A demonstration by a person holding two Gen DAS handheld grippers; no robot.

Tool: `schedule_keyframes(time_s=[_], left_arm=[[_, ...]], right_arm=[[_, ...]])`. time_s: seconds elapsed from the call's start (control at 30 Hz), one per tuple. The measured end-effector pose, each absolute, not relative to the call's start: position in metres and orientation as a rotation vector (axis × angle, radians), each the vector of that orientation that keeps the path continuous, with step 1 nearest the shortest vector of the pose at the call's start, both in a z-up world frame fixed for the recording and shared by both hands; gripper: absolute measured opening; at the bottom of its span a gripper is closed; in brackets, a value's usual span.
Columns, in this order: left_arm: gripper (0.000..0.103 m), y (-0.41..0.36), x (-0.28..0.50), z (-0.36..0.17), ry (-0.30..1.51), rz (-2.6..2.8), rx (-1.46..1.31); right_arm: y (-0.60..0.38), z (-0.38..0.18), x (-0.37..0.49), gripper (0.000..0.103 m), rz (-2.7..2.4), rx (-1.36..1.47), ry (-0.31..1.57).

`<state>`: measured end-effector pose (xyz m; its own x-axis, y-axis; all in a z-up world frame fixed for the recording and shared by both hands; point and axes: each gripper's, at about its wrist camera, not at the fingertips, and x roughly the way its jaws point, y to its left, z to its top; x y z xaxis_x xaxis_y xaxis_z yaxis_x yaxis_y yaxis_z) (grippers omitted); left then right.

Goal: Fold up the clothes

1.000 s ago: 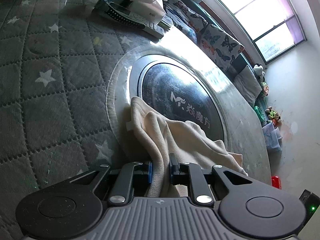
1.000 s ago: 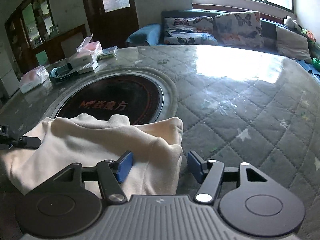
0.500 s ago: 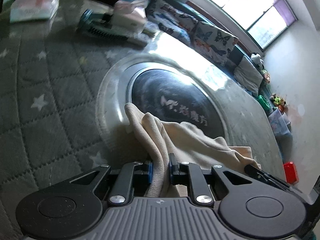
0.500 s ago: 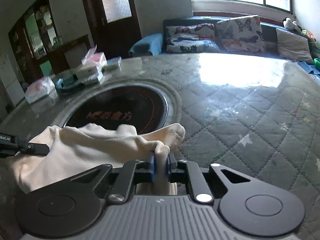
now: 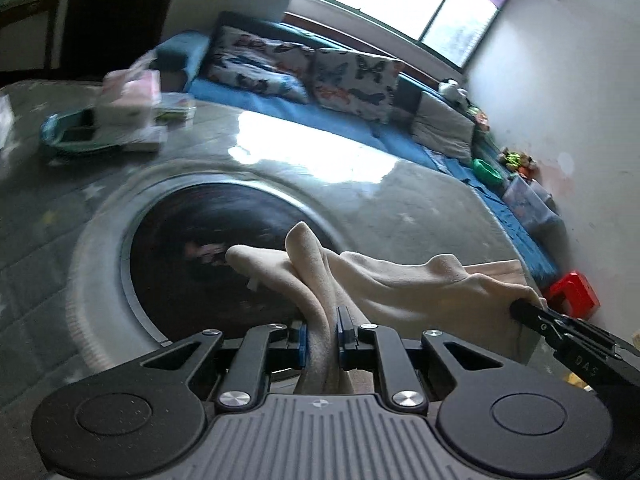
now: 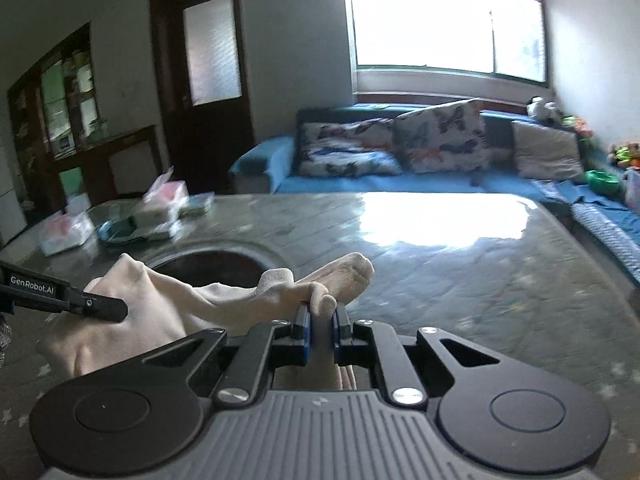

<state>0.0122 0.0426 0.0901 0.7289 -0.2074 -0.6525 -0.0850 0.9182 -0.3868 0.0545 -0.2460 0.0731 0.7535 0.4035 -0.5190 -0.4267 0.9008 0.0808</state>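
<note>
Left wrist view: your left hand-held gripper (image 5: 322, 332) is clenched on a bunched fold of the cream-coloured soft fabric garment (image 5: 400, 284), with the cloth squeezed between the blue pads (image 5: 303, 340). The garment rises from the jaws in a peaked ridge and stretches to the right, where the black tip of your right hand-held gripper (image 5: 524, 314) grasps its far edge. The cloth hangs above the grey quilted star-patterned surface (image 5: 36, 232), over the near edge of the round black glass panel (image 5: 208, 240) inset in a silver ring. A pink tissue box (image 5: 128, 100) and a teal tray (image 5: 68, 136) sit at the far left of the surface, blurred. A blue sofa with butterfly-print cushions (image 5: 312, 68) runs behind it, and a red plastic stool (image 5: 572, 290) stands on the floor at right.

Right wrist view: your right hand-held gripper (image 6: 320, 330) is clenched on another gathered fold of the same garment (image 6: 168, 304); a rounded lump of cloth protrudes past the pads. The fabric sags leftward to your left hand-held gripper (image 6: 116, 308), whose black finger pinches it. The garment is held off the surface (image 6: 460, 280), between the two tools. The black panel (image 6: 224, 264) shows partly behind the cloth.
</note>
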Motion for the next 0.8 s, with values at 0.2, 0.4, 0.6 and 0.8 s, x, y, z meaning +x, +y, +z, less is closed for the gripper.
schedule_keyframes(time_s=[0.2, 0.4, 0.6, 0.8], left_arm=[[0.015, 0.004, 0.04, 0.095, 0.763, -0.105, -0.352], [0.015, -0.023, 0.062, 0.093, 0.776, -0.132, -0.303], [0.015, -0.042, 0.078, 0.089, 0.788, -0.151, -0.262], [0.015, -0.058, 0.088, 0.085, 0.791, -0.168, -0.231]], right_arm=[[-0.277, 0.076, 0.062, 0.009, 0.375, -0.037, 0.547], [-0.307, 0.074, 0.072, 0.009, 0.302, -0.03, 0.55], [-0.321, 0.069, 0.084, 0.009, 0.261, -0.029, 0.561], [-0.332, 0.066, 0.091, 0.009, 0.226, -0.028, 0.568]])
